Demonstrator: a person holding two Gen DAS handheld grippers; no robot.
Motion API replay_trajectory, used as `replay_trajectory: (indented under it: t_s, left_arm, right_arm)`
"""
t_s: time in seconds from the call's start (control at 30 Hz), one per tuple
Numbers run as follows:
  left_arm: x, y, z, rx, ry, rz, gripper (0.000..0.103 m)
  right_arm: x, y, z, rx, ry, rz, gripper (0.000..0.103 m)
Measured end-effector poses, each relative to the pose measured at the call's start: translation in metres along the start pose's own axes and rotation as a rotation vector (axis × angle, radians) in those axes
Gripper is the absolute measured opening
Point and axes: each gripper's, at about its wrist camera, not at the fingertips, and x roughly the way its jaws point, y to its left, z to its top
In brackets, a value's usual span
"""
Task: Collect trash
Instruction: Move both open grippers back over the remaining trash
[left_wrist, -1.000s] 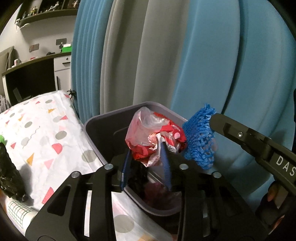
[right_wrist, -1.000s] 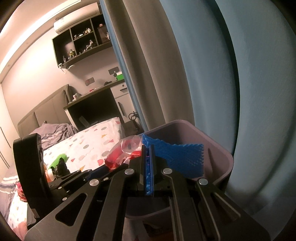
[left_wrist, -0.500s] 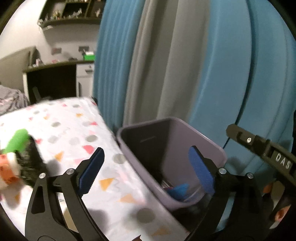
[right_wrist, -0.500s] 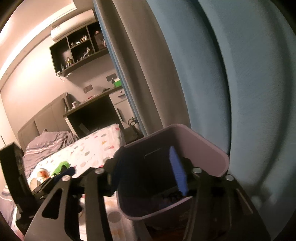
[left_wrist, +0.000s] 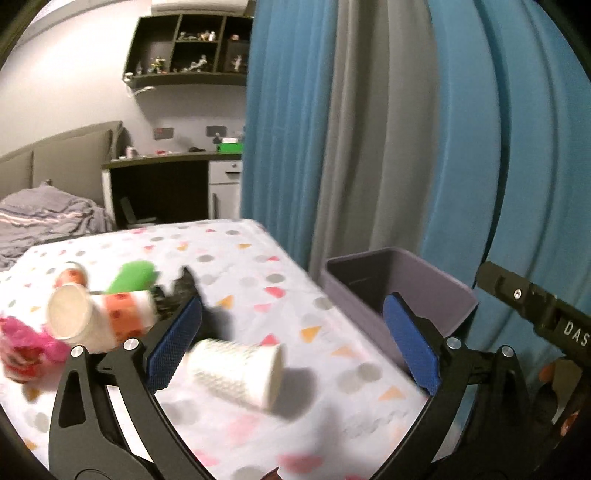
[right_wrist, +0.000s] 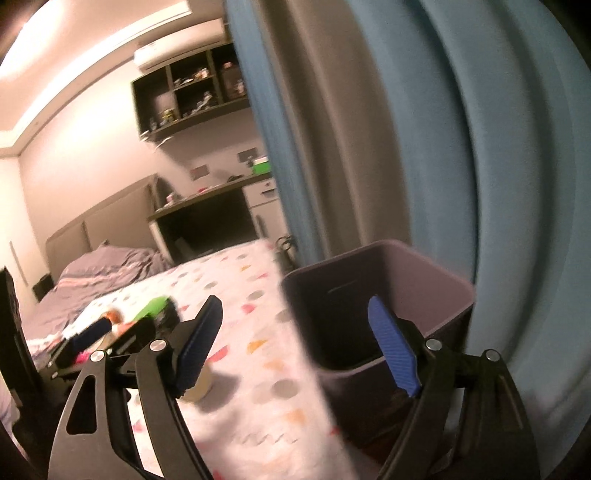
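Pink fluff (left_wrist: 27, 341) sits at the far left of my left wrist view, on the spotted bedsheet (left_wrist: 258, 280). Next to it two orange-banded paper cups (left_wrist: 99, 317) lie on their sides, with a green object (left_wrist: 135, 275) and something black (left_wrist: 177, 291) just behind them. A white textured cup (left_wrist: 240, 369) lies on its side on the sheet, in line with the gap of my left gripper (left_wrist: 291, 343). Its jaws have just been opening and now stand spread wide; neither pad touches the cup or anything else. Further right, the grey trash bin (left_wrist: 443, 280) stands against the bed's edge, in front of the blue curtain (left_wrist: 498, 147). I cannot tell what lies inside it.

My right gripper (right_wrist: 299, 347) has also just been opening; its jaws are well apart and grip nothing. Through it I see the litter blurred at left, the sheet in the middle, and the bin (right_wrist: 424, 280) behind the right pad.
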Motion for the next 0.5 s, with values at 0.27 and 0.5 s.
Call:
replay_trajectory:
  t_s: [0.27, 0.5]
  left_arm:
    - [-0.046, 0.069, -0.023, -0.031, -0.007, 0.137, 0.097]
    - [-0.084, 0.141, -0.043, -0.112, -0.018, 0.295, 0.097]
  right_arm:
    - [-0.002, 0.06, -0.033, -0.057, 0.081, 0.089, 0.079]
    - [-0.003, 0.101, -0.047, -0.111, 0.111, 0.128, 0.079]
